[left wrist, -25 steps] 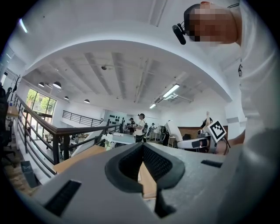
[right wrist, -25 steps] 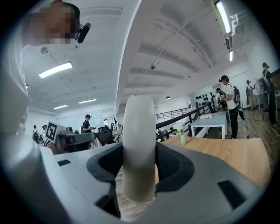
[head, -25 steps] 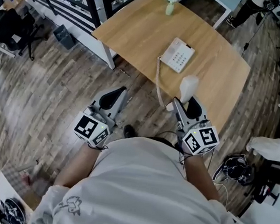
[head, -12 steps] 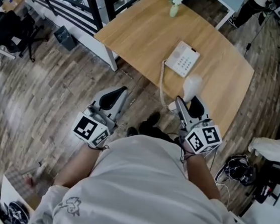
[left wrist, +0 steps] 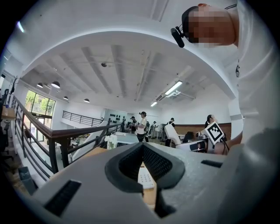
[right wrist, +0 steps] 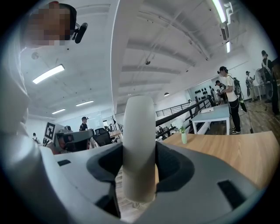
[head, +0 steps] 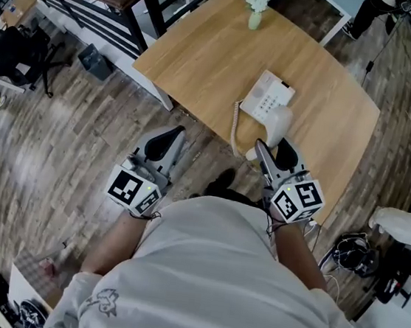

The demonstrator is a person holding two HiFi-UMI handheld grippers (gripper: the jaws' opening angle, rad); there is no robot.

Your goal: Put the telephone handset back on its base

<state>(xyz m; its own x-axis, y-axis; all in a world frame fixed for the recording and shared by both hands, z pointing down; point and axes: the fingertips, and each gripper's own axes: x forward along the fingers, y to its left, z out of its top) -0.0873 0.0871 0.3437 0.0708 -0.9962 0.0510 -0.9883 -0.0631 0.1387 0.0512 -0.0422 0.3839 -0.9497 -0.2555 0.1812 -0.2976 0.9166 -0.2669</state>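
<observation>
1. At the near edge of the wooden table (head: 204,55), my right gripper (head: 274,146) holds the white telephone handset (head: 278,122).
2. In the right gripper view, the handset stands upright between the jaws, and the dark pads (right wrist: 168,168) press on both of its sides.
3. The handset's far end reaches the near side of the telephone base (head: 268,97). I cannot tell whether the two touch.
4. The base lies flat on the table, near the near edge and towards its right end, with its keypad facing up and its cradle empty.
5. The coiled cord (head: 233,124) runs from the left side of the base along the near edge of the table, towards the handset's lower end.
6. My left gripper (head: 172,133) is over the plank floor (head: 61,127), just off the near edge of the table and well apart from the base.
7. In the left gripper view, the jaw tips meet and nothing is between them. Part of the keypad shows through the gap behind the tips.
8. A small vase of white flowers (head: 255,10) stands at the far edge of the table, well apart from the phone.
9. A black railing (head: 98,13) runs past the left corner of the table.
10. Both gripper views show people standing in the room beyond the table.
</observation>
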